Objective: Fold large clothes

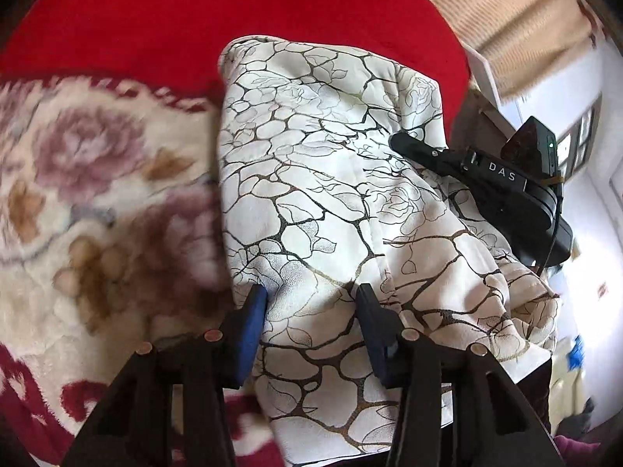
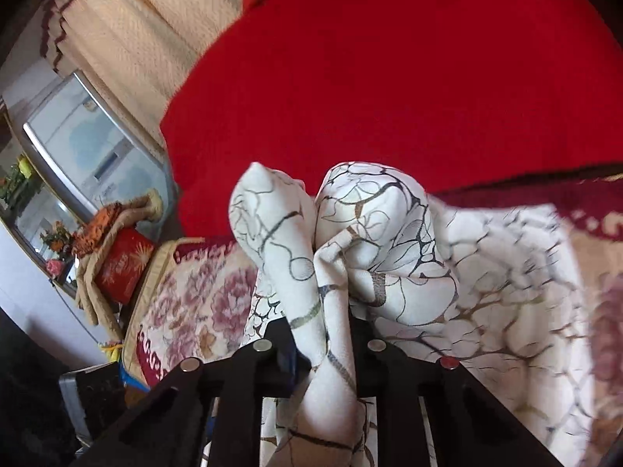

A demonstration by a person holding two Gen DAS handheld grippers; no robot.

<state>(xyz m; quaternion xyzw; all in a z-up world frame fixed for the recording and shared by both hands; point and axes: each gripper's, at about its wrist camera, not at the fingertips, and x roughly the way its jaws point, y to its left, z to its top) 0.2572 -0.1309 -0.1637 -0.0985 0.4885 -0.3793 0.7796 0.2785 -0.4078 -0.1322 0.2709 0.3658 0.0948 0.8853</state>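
Risk: your right claw (image 2: 325, 344) pinched bunched printed garment (image 2: 350, 241); left claw (image 1: 311, 303) gaped astride it, so cloth could slip.

A bed carries everything, covered by a plush floral blanket (image 1: 78, 194) in cream, mauve and dark red. A plain red blanket (image 1: 233, 19) lies across its far part. On top, 1 cream garment (image 1: 331, 194) with a dark crackle-and-rose print lies partly folded.

Floral blanket (image 1: 97, 202) motion-blurred; right gripper (image 2: 323, 346) pads hidden by garment (image 2: 350, 233).
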